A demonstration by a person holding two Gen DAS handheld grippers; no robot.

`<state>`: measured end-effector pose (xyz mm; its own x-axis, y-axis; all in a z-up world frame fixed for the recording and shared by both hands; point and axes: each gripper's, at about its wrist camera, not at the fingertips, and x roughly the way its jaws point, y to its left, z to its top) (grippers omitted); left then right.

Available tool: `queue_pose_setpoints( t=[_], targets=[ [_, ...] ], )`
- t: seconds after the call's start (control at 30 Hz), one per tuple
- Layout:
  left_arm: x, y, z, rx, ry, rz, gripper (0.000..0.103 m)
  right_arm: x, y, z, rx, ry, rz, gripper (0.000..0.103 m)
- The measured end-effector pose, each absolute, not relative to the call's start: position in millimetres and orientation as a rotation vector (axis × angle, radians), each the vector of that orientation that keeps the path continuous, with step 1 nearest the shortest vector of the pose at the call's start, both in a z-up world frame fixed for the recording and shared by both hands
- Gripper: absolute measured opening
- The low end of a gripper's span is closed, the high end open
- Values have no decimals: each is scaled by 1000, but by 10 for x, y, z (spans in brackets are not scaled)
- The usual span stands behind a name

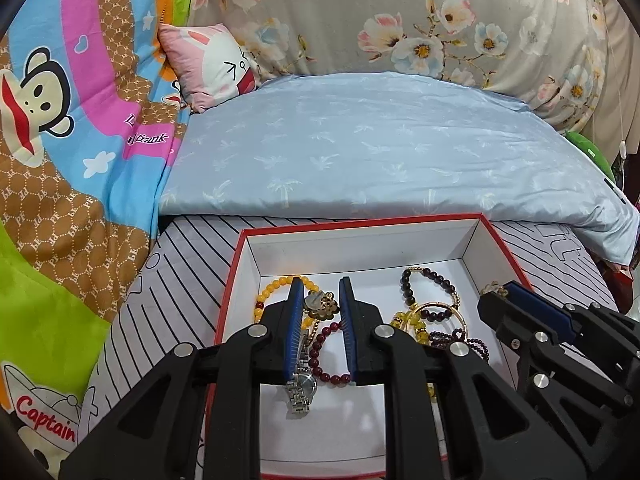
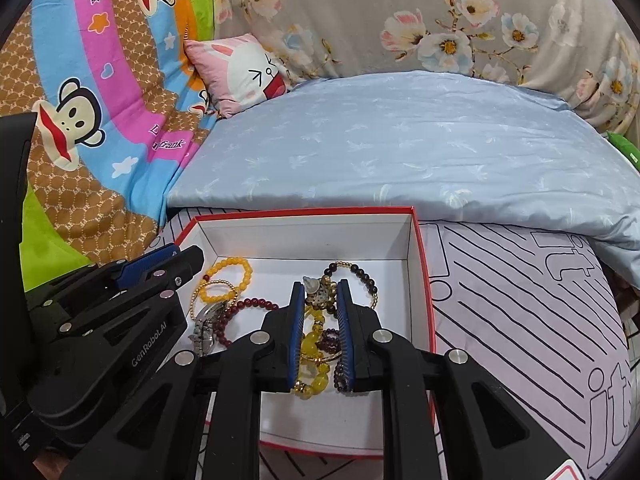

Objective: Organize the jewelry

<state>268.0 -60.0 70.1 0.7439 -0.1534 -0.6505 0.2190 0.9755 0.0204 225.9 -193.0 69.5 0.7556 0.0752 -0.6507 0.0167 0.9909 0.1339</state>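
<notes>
A red-rimmed box (image 1: 360, 225) (image 2: 300, 211) with a white inside lies on the bed and holds the jewelry. In it are a yellow bead bracelet (image 1: 276, 285) (image 2: 229, 268), a silver watch (image 1: 301, 390) (image 2: 204, 332), a dark red bead bracelet (image 1: 320, 356) (image 2: 249, 303), a dark bead bracelet (image 1: 432, 276) (image 2: 361, 273), a gold bangle (image 1: 444, 309) and chunky yellow beads (image 2: 314, 344). My left gripper (image 1: 321, 282) (image 2: 180, 258) hovers over the box's left half. My right gripper (image 2: 319, 284) (image 1: 510, 292) is over the right half. Both have jaws nearly together, with nothing pinched.
The box rests on a white sheet with black stripes (image 2: 520, 300). Behind it lies a light blue quilt (image 1: 380, 148). A bright cartoon monkey blanket (image 1: 72, 128) rises on the left, with a pink pillow (image 1: 216, 64) and floral bedding (image 1: 420, 12) at the back.
</notes>
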Motion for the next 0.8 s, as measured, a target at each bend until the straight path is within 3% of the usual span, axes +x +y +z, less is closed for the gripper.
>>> queue_pose_setpoints(
  t=[0.37,0.4,0.43,0.5,0.63,0.8],
  targets=[
    [2783,-662,625,98,703,-205,18,2380,-1918,586,113,731,20,16],
    [2786,-656,624,96,703,-202,23,2377,-1916,588,106,724,11,18],
    [2787,-649,627,92,701,-199,37,2377,-1906,594,100,720,4,23],
    [2769,-611,649,84,682,-172,53,2364,-1904,612,87,709,-7,27],
    [2754,-556,684,76,677,-169,54,2339,-1938,634,93,699,-20,39],
    [2691,-536,706,83,678,-160,55,2268,-1938,670,99,692,-29,46]
  ],
)
